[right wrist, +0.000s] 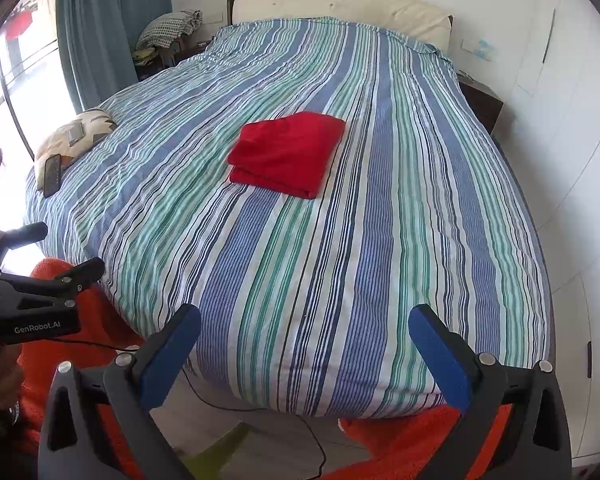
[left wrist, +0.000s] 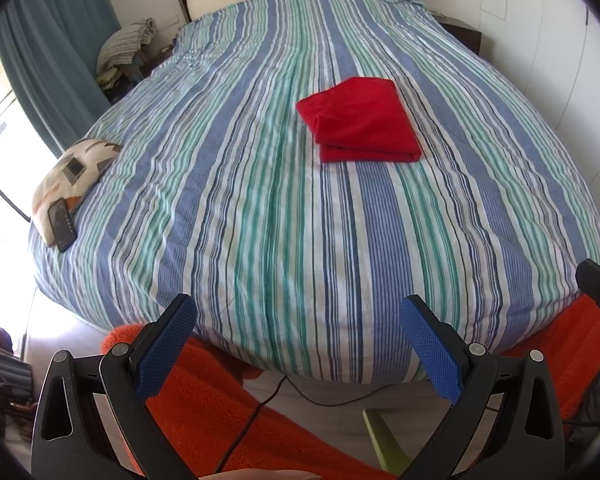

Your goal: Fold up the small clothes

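Holding both grippers above the foot of the bed [left wrist: 260,216], I see the red folded garment [left wrist: 362,120] lying flat on the striped cover, a little right of centre and well apart from either tool. My left gripper [left wrist: 296,340] has its blue-padded fingers [left wrist: 168,344] spread wide and empty; my right gripper [right wrist: 306,352] stands likewise, nothing between its fingers. A phone [left wrist: 62,224] rests against a patterned cushion [left wrist: 76,168] at the bed's left edge.

Both wrist views from past the foot of the bed [left wrist: 284,240], well back, aimed along it toward the headboard [right wrist: 340,4]. Left view more centred; right view offset rightward. Shared: whole striped cover, red cloth [left wrist: 360,120], bedside pillow [right wrist: 76,132].
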`<state>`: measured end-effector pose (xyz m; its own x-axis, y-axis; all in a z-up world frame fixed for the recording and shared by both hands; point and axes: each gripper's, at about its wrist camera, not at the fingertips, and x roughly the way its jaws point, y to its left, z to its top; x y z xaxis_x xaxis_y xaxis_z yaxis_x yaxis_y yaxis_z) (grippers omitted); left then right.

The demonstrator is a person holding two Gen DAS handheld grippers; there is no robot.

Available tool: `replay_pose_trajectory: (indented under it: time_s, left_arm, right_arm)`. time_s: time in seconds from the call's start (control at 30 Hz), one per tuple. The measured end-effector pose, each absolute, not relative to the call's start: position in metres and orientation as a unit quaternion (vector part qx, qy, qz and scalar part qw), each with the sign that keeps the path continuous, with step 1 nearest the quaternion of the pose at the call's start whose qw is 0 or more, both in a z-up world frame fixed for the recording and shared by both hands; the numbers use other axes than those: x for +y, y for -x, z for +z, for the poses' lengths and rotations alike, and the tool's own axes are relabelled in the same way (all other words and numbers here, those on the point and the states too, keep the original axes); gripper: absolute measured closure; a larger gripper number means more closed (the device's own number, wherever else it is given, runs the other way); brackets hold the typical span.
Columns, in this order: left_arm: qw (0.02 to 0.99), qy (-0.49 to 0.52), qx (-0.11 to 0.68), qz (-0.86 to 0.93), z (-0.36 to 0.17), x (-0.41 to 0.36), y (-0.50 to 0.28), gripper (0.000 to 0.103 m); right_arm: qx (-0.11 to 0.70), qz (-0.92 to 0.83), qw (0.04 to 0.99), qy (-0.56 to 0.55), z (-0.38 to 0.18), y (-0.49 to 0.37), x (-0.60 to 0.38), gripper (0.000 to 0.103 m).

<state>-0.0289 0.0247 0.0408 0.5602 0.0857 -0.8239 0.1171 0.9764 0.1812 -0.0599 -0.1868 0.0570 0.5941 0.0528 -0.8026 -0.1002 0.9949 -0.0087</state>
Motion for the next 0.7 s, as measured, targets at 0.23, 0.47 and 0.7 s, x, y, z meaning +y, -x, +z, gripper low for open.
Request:
replay_pose_trajectory:
  time_s: [0.23, 0.47, 0.7]
  left_arm:
    - [0.887, -0.095, 0.451, -0.02, 0.064, 0.029, 0.036, 0.001]
    - [0.889, -0.099, 0.446, -0.021, 0.067, 0.031, 0.037, 0.001]
    - [0.886, -0.098, 0.453, -0.019, 0.063, 0.032, 0.034, 0.001]
  right_arm:
    - [0.435, 0.062, 0.898, 0.025, 0.08, 0.066, -0.181, 0.001]
    - [0.443, 0.063, 0.894, 0.023, 0.077, 0.065, -0.178, 0.001]
    - [0.445, 0.068, 0.892, 0.023, 0.077, 0.066, -0.175, 0.001]
